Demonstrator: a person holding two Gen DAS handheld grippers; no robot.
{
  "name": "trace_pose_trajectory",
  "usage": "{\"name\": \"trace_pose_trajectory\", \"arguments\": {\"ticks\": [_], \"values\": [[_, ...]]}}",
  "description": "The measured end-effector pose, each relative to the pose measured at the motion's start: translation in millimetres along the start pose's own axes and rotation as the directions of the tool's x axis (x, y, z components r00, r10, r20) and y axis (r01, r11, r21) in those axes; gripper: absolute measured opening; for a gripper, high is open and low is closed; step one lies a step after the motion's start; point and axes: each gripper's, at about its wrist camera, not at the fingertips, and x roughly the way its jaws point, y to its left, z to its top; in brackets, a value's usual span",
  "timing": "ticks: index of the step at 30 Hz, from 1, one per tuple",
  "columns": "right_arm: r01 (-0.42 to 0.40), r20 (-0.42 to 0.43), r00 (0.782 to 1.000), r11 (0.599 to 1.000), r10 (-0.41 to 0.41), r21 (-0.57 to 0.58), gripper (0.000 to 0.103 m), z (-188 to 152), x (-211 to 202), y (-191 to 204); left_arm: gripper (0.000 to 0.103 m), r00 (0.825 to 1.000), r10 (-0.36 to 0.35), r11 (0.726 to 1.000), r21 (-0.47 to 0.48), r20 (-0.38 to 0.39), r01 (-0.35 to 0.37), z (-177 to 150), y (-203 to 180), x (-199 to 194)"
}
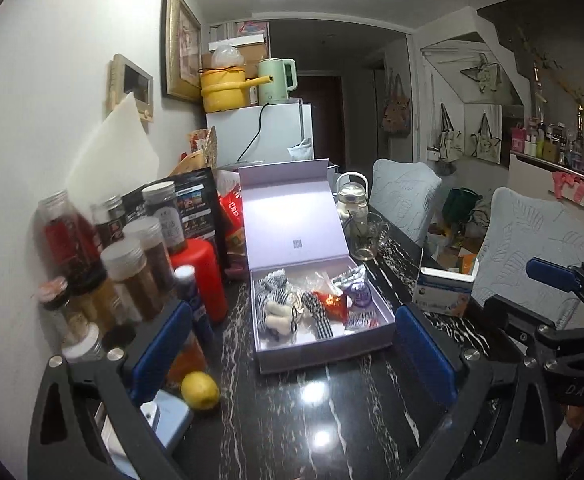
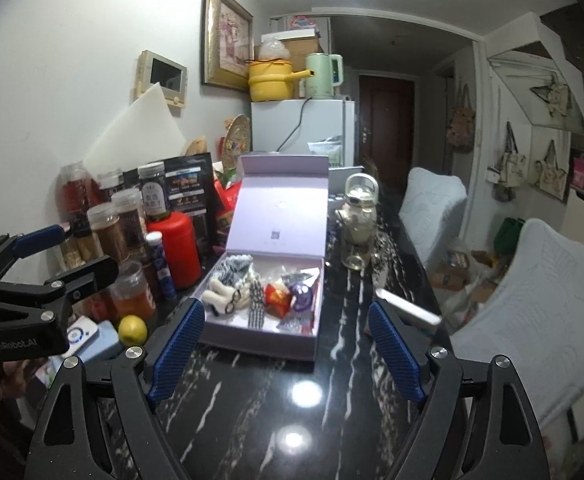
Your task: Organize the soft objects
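Bench (image 1: pixel 331 420): black marble-look top, glossy, lamp glare on it. Everything below is placed off the box.

Box (image 2: pixel 260 336): pale lilac gift box, mid-bench, its hinged lid (image 1: pixel 292 216) propped upright at the far edge. With the lid up, the tray is exposed to both cameras and reachable from the near side.

Left of box: crowd of jars (image 1: pixel 132 256) and a red canister (image 1: pixel 204 276) against the wall, probably pushed back to keep the near bench free. A lemon (image 1: pixel 200 390) sits near-left of the box. Right of box, a tissue carton (image 1: pixel 443 288); behind it to the right, a glass teapot (image 2: pixel 357 200).

Left gripper (image 1: pixel 292 356) and right gripper (image 2: pixel 288 352): both hang over the bench just short of the box's near wall, jaws spread wide, nothing between them. Each points at the tray, which suits either reaching in or drawing away.

Soft things, inside the box: a fuzzy zebra-striped piece (image 1: pixel 272 288) with cream plush (image 1: pixel 278 316) on the left; a black-and-white checked band (image 1: pixel 319 312) at centre; a red-orange pouch (image 1: pixel 333 304) and crinkly purple packets (image 1: pixel 359 294) on the right. They lie loose and overlapping, not in rows. I see no soft item out on the bench. The scene fits items already gathered in, or a jumble awaiting sorting.
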Motion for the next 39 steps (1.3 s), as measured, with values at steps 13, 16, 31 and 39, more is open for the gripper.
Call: {"name": "trace_pose_trajectory", "arguments": {"ticks": [13, 16, 31, 39], "values": [[0.075, -0.028, 0.997, 0.996, -0.074, 0.043, 0.086, -54.5, -36.8, 8.7, 0.103, 0.999, 0.015, 0.996, -0.086, -0.029, -0.018, -48.9, 4.2, -29.6], [0.072, -0.03, 0.997, 0.995, -0.07, 0.066, 0.086, -60.8, -42.1, 5.1, 0.103, 0.999, 0.027, 0.995, -0.095, -0.022, -0.029, -55.7, 3.2, -38.8], [0.095, -0.005, 0.995, 0.993, -0.095, 0.067, 0.089, -78.1, -70.1, 7.3, 0.103, 1.0, 0.028, 0.995, -0.096, -0.007, -0.029, -71.3, -6.9, -57.6], [0.097, -0.006, 0.995, 0.992, -0.097, 0.078, 0.09, -81.2, -72.3, 4.4, 0.103, 1.0, 0.022, 0.996, -0.086, -0.012, -0.023, -73.0, -11.0, -58.7]]}}
